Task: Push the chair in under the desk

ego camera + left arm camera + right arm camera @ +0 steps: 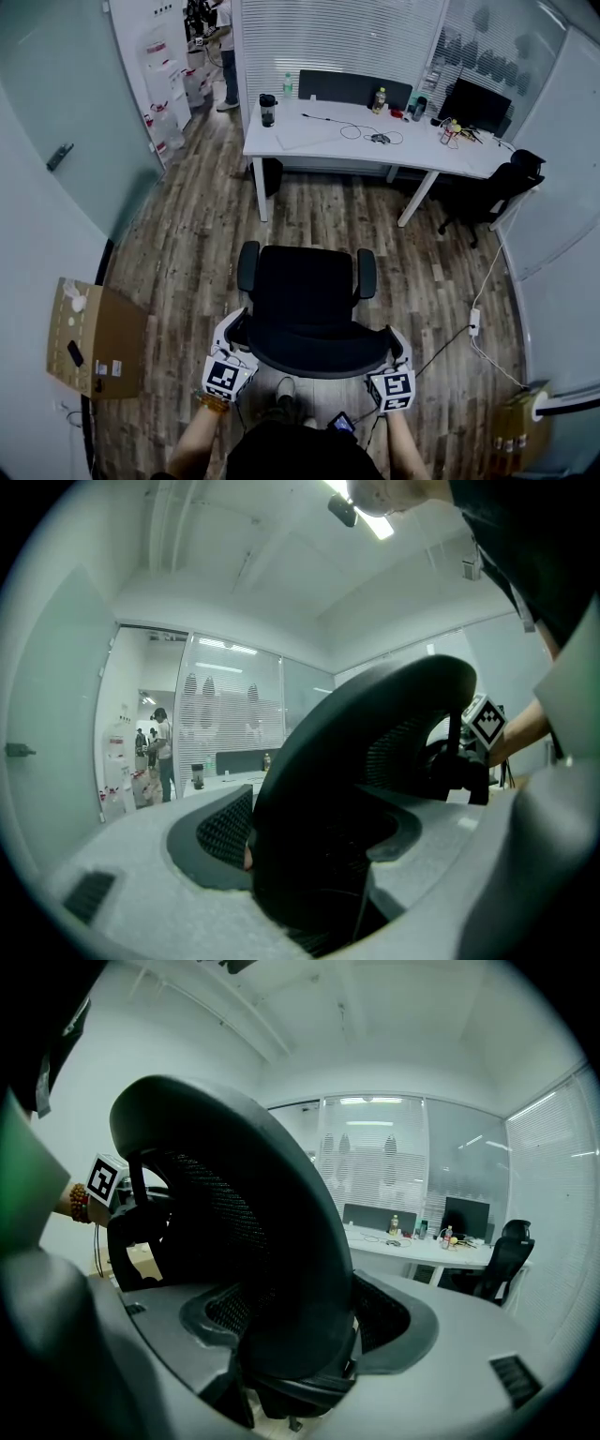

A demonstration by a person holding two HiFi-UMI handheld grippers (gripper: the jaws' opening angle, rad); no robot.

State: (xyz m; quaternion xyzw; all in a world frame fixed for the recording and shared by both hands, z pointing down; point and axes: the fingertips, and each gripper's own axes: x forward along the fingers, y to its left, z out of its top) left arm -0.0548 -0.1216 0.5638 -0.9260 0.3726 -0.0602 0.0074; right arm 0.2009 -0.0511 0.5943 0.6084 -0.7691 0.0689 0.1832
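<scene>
Head view: black mesh-backed chair stands on plank floor, well apart from the white desk. Left gripper and right gripper flank its curved backrest.

Left gripper view: wide jaws apparently clamp the smooth backrest rim.

Right gripper view: likewise.

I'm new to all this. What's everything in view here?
chair: 1, black, mid-floor, facing the desk
desk: 1, white, ahead by the blinds
second chair: 1, black, desk's right end
monitor: 1, black, desk's right
flask: 1, dark, desk's left
green bottle: 1, desk's back edge
yellow bottle: 1, desk's back edge
box: 1, brown, floor, left
second box: 1, brown, floor, near right
power strip: 1, white, floor, right
bystander: 1, white top, far left
left tool: 1, grey, shut on the chair's back, left side
right tool: 1, grey, shut on the chair's back, right side
</scene>
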